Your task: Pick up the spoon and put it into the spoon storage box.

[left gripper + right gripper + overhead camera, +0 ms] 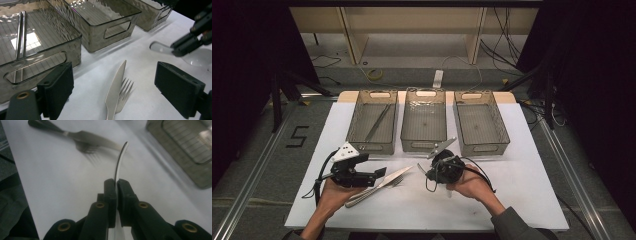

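Spoon duty right now: my right gripper (116, 185) has its jaws pinched tight on a shiny silver metal spoon (120, 160), gripping it by the handle, with the bowl sticking out past the tips, lifted off the white tabletop (512, 175). In the high view the three smoky translucent plastic bins (424, 121) sit in a row straight ahead of that hand, and the middle and right ones are nearest, so I'd guess the spoon goes forward into one of those; can't tell which. The spoon's long axis runs along my jaws, pointing off to my left rather than at the bins, so I reckon the wrist needs a turn first. My left gripper (113, 92) has its jaws wide apart with nothing between the pads, parked over the silver table knife (115, 87) and silver fork (125, 91), which lie side by side, touching, tips aimed toward the bins. Left bin already holds some long metal pieces (378, 121). Only writing I can spot is a "5" marked on the floor (298, 136).
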